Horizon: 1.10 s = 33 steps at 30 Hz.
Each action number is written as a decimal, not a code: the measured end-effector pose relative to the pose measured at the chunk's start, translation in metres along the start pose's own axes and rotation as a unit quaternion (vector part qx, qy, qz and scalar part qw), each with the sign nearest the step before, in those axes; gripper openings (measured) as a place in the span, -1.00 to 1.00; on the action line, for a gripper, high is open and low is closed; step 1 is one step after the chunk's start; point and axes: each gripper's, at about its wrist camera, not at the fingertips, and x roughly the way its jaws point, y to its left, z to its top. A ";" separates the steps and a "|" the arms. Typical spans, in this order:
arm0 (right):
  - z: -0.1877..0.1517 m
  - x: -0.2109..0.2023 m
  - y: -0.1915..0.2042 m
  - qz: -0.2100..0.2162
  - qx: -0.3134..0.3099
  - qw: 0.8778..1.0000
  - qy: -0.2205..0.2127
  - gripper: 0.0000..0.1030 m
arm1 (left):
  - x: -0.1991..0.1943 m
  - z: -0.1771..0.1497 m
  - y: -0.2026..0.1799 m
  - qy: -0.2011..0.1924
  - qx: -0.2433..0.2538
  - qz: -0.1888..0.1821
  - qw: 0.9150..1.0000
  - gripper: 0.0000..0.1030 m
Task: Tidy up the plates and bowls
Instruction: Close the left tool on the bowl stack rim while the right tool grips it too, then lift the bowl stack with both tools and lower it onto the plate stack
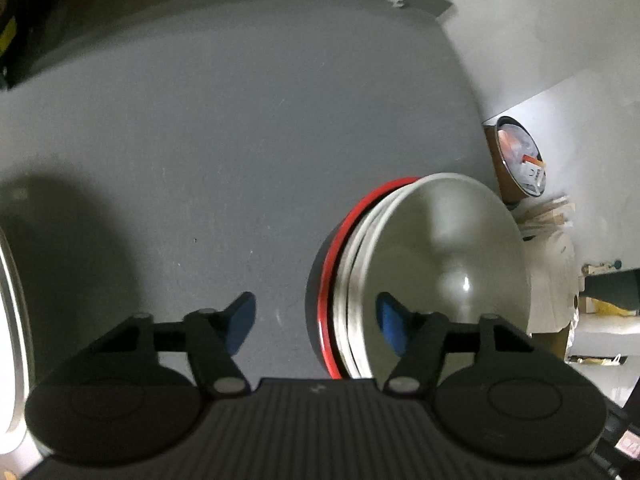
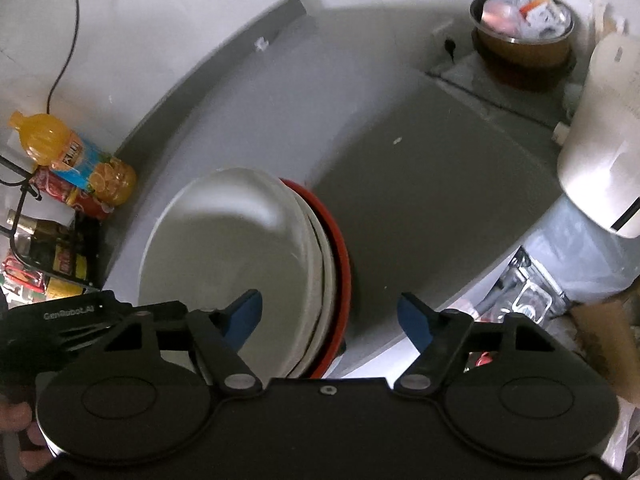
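Plate stack on grey table, both grippers open and empty

Item: stack of plates (image 2: 224,264), white plates on top with a red plate (image 1: 330,280) at the bottom, lying on the grey table (image 1: 240,140). Left gripper (image 1: 316,322): jaws spread wide, holding nothing; the stack's rim shows between the blue pads, contact cannot be told. Right gripper (image 2: 330,320): jaws spread wide, empty, the stack's red edge between them. Nearby: orange juice bottle (image 2: 76,156) and other bottles at the table's far left; a filled bin (image 2: 524,28) and a white appliance (image 2: 604,136) to the right
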 end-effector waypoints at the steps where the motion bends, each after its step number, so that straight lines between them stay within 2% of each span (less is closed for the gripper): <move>1: 0.000 0.003 -0.001 0.000 -0.003 1.000 0.005 0.37 | 0.002 0.000 0.002 0.002 -0.006 -0.002 1.000 0.14; 8: 0.007 0.022 -0.005 0.001 -0.007 1.000 0.030 0.04 | 0.018 0.004 0.013 0.015 -0.036 -0.004 0.999 -0.10; 12: 0.009 0.029 -0.003 0.003 -0.009 0.999 0.038 -0.31 | 0.027 0.004 0.016 0.024 -0.047 -0.014 0.999 -0.27; 14: 0.008 0.031 -0.001 -0.002 -0.015 0.999 0.040 -0.40 | 0.030 0.004 0.016 0.029 -0.049 -0.027 0.998 -0.41; 16: 0.009 0.030 -0.001 -0.004 -0.013 0.999 0.041 -0.43 | 0.031 0.005 0.015 0.034 -0.053 -0.030 0.998 -0.42; 20: 0.009 0.029 -0.001 -0.003 -0.005 0.999 0.050 -0.43 | 0.029 0.002 0.008 0.027 -0.016 -0.022 0.999 -0.42; 23: 0.007 0.028 0.002 -0.002 -0.013 0.999 0.049 -0.43 | 0.028 0.002 0.013 0.036 -0.026 -0.026 0.999 -0.42; 33: 0.011 0.022 0.025 0.016 -0.029 0.999 0.040 -0.43 | 0.003 0.005 0.025 0.010 -0.030 -0.030 0.999 -0.42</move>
